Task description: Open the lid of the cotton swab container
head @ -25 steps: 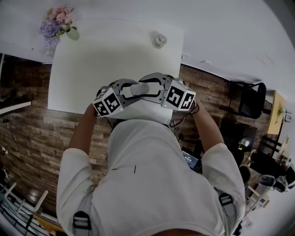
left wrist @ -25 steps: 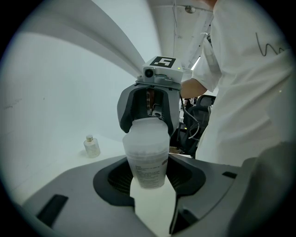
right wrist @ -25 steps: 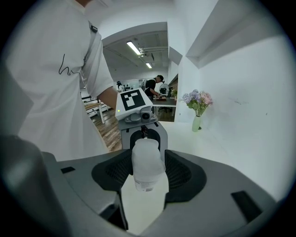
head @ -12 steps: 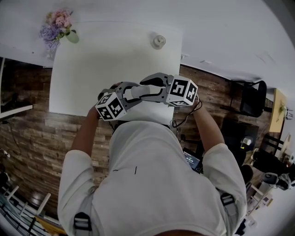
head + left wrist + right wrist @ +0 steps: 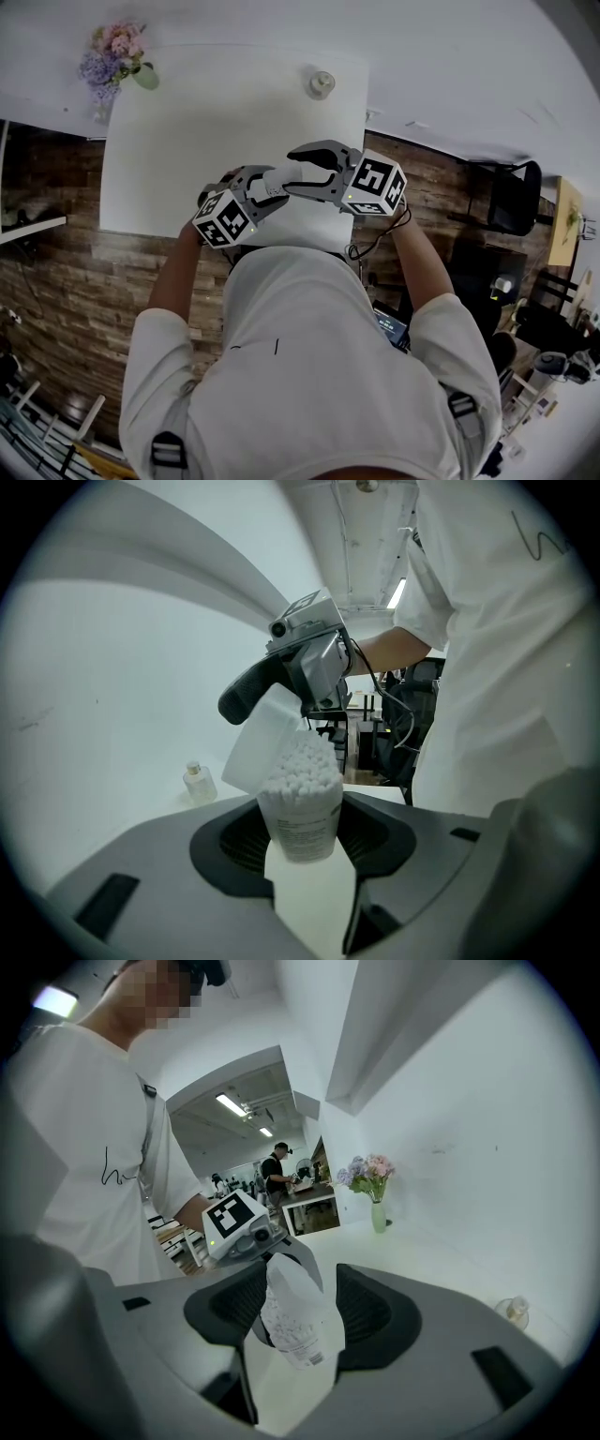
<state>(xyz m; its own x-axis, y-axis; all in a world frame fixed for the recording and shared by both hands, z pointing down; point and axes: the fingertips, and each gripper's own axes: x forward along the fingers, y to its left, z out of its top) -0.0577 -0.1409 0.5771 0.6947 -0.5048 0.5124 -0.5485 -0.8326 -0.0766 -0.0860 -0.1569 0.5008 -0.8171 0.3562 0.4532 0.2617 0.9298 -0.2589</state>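
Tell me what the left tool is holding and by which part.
The cotton swab container, gripped around its lower body; its lid is flipped open.

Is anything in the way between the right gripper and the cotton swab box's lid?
Nothing visible. The lid is already flipped up between the right gripper's jaws, which have just been opening around it. The left gripper holds the container.

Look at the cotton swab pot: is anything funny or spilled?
Nothing has spilled. The white lid leans off to one side of the clear round cotton swab container gripped in the left tool, but that is only because it stands open. The white swabs heap above the rim, none fallen out.
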